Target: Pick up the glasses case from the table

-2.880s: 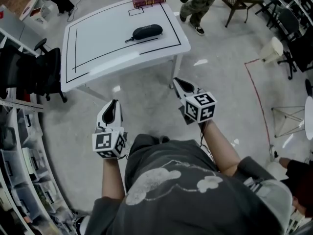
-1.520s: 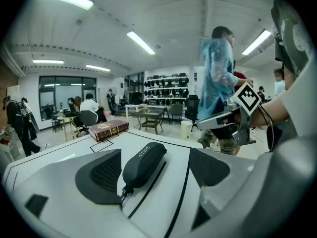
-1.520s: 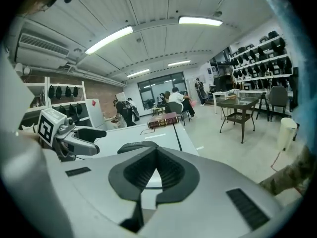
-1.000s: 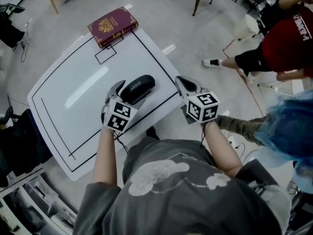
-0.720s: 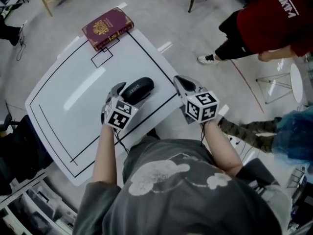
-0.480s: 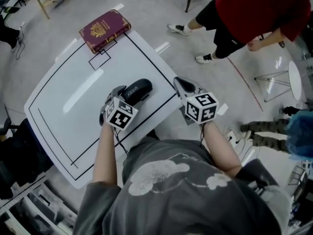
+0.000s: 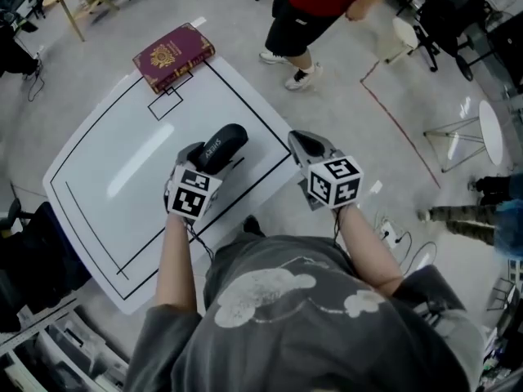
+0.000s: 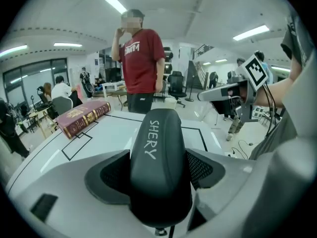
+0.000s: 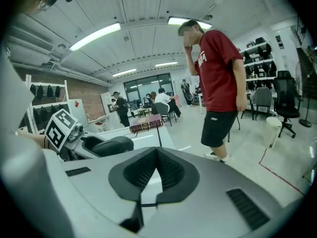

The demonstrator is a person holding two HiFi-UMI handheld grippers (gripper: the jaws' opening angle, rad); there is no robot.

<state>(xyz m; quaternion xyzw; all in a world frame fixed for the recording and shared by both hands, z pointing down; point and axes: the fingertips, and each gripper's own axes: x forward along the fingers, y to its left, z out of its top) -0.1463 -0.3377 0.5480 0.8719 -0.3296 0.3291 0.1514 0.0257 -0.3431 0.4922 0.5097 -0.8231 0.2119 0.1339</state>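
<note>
From the head view, the black oval hard-shell glasses case [image 7: 222, 144] lies near the front right edge of the white table with black border lines [image 7: 122, 170]. A maroon hardback book [image 7: 173, 55] sits well apart at the far corner. The left gripper [image 7: 194, 155] is at the case's near end. The right gripper [image 7: 304, 145] hangs past the table edge.

In the left gripper view, the case fills the gap between the jaws, which have just been closing. The meshed black pads [image 8: 111, 175] appear to meet both its flanks. The shell is smooth and rounded, so the grip looks best kept square across the widest part and firm before any lift. The lift should go straight up, so the case does not slip forward.

In the right gripper view, that gripper's jaw tips are together and hold nothing.
</note>
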